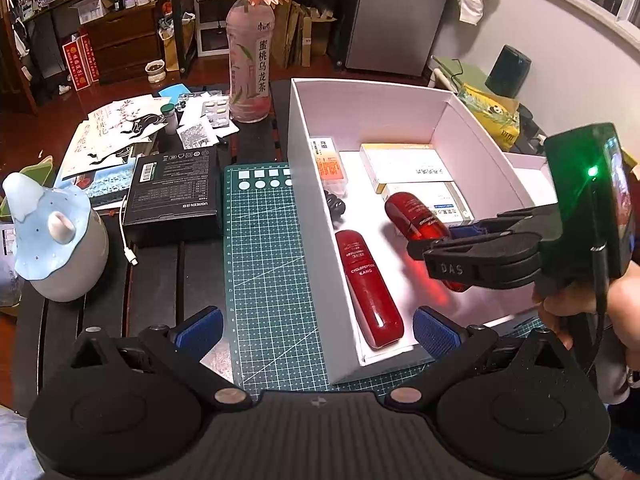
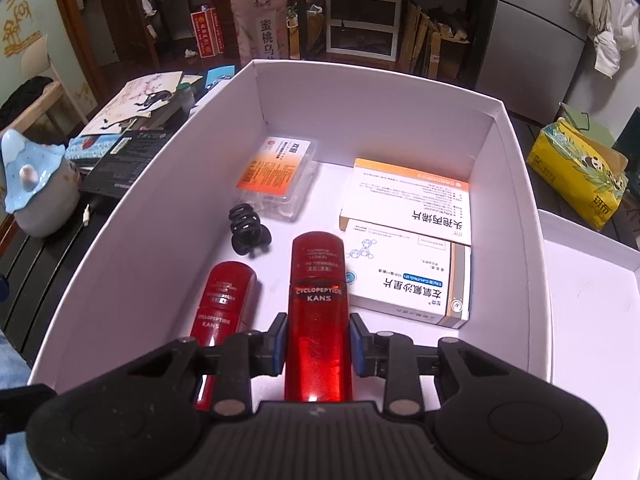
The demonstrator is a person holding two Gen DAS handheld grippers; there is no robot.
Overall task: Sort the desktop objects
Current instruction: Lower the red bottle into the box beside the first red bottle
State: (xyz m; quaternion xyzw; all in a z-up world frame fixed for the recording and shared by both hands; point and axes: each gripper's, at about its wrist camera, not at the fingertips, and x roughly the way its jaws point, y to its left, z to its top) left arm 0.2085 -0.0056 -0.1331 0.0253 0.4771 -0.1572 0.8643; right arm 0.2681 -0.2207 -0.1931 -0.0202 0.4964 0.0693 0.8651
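Observation:
A white cardboard box (image 2: 360,104) holds two medicine cartons (image 2: 408,280), an orange-labelled clear case (image 2: 276,172), a black hair claw (image 2: 248,232) and two red bottles. My right gripper (image 2: 318,344) reaches into the box and is shut on one red bottle (image 2: 318,300), its blue pads pressing both sides; from the left wrist this bottle (image 1: 416,216) tilts above the box floor in the right gripper (image 1: 460,240). The second red bottle (image 2: 224,300) lies on the floor just left of it. My left gripper (image 1: 318,330) stands open over the box's near wall, with nothing held.
A green cutting mat (image 1: 268,260) lies left of the box (image 1: 316,220). Beyond it are a black carton (image 1: 172,192), a white cable (image 1: 126,236), a blue-grey ceramic jar (image 1: 56,240), papers (image 1: 116,132) and a tea bottle with a flower (image 1: 250,72). The box lid (image 2: 592,300) and a yellow tissue pack (image 2: 580,176) sit on the right.

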